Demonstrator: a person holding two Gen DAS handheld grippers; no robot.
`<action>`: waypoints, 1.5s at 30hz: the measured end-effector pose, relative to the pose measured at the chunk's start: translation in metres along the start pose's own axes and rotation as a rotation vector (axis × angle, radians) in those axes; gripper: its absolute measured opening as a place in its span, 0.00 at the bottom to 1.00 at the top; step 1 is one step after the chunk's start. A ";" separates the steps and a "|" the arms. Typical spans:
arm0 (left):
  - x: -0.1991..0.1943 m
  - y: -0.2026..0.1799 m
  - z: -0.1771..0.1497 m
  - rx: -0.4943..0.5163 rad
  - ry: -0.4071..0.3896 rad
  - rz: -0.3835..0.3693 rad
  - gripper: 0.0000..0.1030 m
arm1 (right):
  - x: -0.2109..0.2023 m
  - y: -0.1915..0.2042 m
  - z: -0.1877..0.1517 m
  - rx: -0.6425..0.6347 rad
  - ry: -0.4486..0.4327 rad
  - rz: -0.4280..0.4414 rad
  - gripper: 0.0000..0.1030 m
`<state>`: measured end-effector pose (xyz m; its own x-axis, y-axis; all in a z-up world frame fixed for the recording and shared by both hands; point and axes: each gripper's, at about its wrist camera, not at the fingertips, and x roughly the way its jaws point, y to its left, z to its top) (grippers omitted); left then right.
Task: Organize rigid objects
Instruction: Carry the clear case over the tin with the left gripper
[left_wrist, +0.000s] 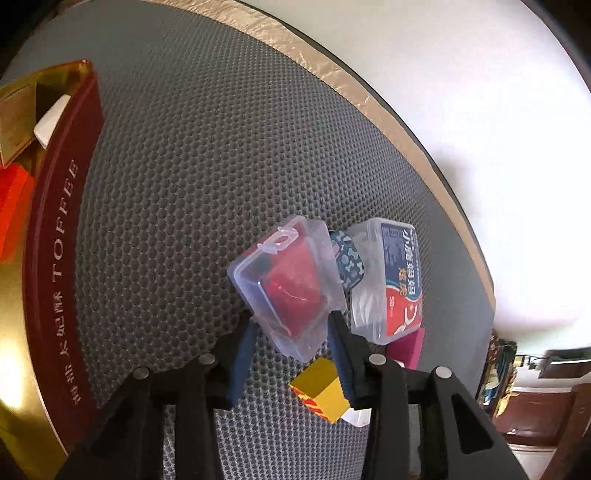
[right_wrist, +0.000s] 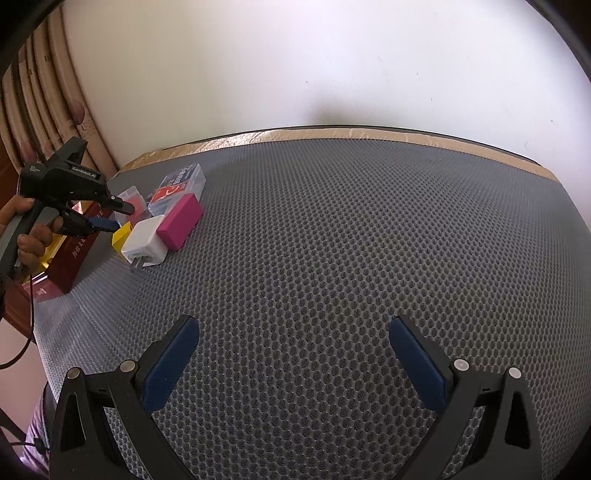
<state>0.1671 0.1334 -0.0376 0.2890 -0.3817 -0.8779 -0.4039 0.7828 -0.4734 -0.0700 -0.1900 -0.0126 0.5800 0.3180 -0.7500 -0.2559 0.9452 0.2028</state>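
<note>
left tool (left_wrist: 291, 325) pinching clear case (left_wrist: 288, 280) with red insert, tilted above mat (left_wrist: 184, 184); right tool (right_wrist: 291, 354) spread, empty.

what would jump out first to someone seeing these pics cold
The left claw pinching a clear case with a red insert, tilted above the grey mesh mat. Beside it sits a bright cluster: yellow cube, magenta block, white charger.

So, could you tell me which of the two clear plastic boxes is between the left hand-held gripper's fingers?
The small clear box with red contents; the other, the floss-pick box with the blue-and-red label, lies beside it.
</note>
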 end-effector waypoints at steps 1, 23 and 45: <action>0.002 0.001 0.001 -0.007 0.001 -0.012 0.40 | 0.001 0.000 0.001 -0.001 0.003 0.001 1.00; -0.079 0.000 -0.071 0.105 -0.158 -0.077 0.23 | 0.009 0.000 0.002 -0.005 0.023 -0.011 1.00; -0.188 0.120 -0.108 0.023 -0.339 -0.009 0.23 | -0.010 0.134 0.055 -0.369 -0.003 0.296 0.99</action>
<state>-0.0295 0.2460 0.0634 0.5659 -0.2067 -0.7982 -0.3813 0.7927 -0.4756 -0.0677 -0.0621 0.0564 0.4428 0.5702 -0.6919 -0.6679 0.7246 0.1697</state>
